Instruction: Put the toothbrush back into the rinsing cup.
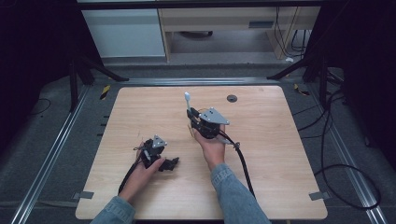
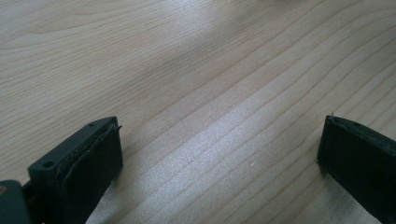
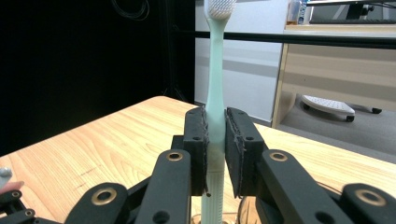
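Between gripper (image 3: 215, 140) pads, unmarked toothbrush (image 3: 215, 84)

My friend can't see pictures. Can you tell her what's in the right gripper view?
A pale green toothbrush stands upright, squeezed between the two black fingers of the right gripper, with its white bristles at the top. Behind it are a wooden table, a dark wall and a pale cabinet.
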A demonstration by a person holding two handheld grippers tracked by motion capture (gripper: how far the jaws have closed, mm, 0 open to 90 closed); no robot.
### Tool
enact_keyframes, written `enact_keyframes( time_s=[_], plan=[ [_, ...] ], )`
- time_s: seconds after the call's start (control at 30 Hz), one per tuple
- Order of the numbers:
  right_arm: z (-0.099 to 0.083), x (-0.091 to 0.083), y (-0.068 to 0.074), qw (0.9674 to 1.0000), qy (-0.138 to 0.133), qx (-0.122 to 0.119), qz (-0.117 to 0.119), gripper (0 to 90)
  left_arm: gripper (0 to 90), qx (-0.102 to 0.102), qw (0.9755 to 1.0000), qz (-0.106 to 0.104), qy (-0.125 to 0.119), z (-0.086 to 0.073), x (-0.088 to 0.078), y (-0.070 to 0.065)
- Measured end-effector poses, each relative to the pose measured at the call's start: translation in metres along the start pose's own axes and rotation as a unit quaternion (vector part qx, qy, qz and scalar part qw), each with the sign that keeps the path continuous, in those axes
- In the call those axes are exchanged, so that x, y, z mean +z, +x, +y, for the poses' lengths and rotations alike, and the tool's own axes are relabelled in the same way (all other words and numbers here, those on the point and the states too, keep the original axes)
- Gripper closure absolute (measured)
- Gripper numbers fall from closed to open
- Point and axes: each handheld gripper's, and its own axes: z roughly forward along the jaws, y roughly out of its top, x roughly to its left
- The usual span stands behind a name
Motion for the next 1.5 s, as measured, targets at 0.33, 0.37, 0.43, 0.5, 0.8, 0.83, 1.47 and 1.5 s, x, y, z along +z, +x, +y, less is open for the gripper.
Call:
enact_keyframes(
  time_s=[0.33,0.37,0.43,0.5,0.8,0.83,1.47,1.5],
  plan=[
    [-0.003,-0.001,-0.002,1.0000,0.003,0.005,-0.004,79.1,0.0,0.000,1.0000,0.000,0.000,0.000,0.000,0.000],
    [-0.003,0.000,-0.002,1.0000,0.003,0.003,-0.003,79.1,0.0,0.000,1.0000,0.000,0.000,0.000,0.000,0.000],
    [-0.004,0.000,-0.002,1.0000,0.003,0.001,-0.003,79.1,0.0,0.000,1.0000,0.000,0.000,0.000,0.000,0.000],
    [-0.004,0.000,-0.002,1.0000,0.003,0.002,-0.004,79.1,0.0,0.000,1.0000,0.000,0.000,0.000,0.000,0.000],
    [-0.006,0.001,-0.001,1.0000,0.004,0.003,-0.003,79.1,0.0,0.000,1.0000,0.000,0.000,0.000,0.000,0.000],
    [-0.007,0.001,-0.002,1.0000,0.004,-0.001,-0.004,79.2,0.0,0.000,1.0000,0.000,0.000,0.000,0.000,0.000],
    [-0.016,0.001,0.000,1.0000,0.003,-0.001,-0.002,79.2,0.0,0.000,1.0000,0.000,0.000,0.000,0.000,0.000],
    [-0.017,0.001,-0.001,1.0000,0.003,-0.001,-0.003,79.2,0.0,0.000,1.0000,0.000,0.000,0.000,0.000,0.000]
  ],
)
